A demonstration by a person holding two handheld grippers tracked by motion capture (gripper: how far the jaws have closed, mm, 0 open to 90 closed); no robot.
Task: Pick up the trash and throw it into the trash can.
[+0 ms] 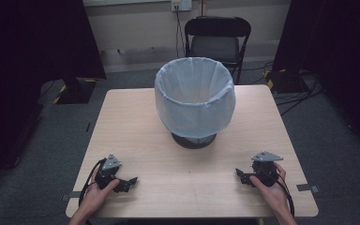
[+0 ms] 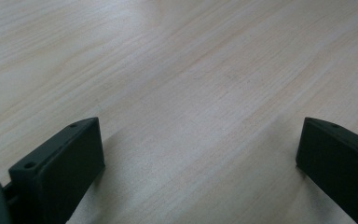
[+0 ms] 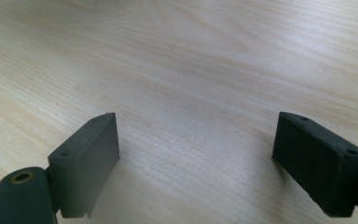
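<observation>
A waste bin (image 1: 194, 98) lined with a pale blue-white bag stands upright on its dark base at the middle of the wooden table (image 1: 136, 122), toward the far side. My left gripper (image 1: 127, 183) rests on the table near the front left corner, held by a hand, jaws pointing right. It is open, with bare wood between its fingers (image 2: 63, 170). My right gripper (image 1: 242, 176) rests near the front right corner, jaws pointing left. It too is open, and nothing lies between its fingers (image 3: 91, 158).
A black folding chair (image 1: 215, 40) stands behind the table's far edge. Cables and dark equipment (image 1: 288, 79) lie on the grey floor at the back right. Black curtains hang on both sides. Tape strips (image 1: 308, 188) mark the table's front corners.
</observation>
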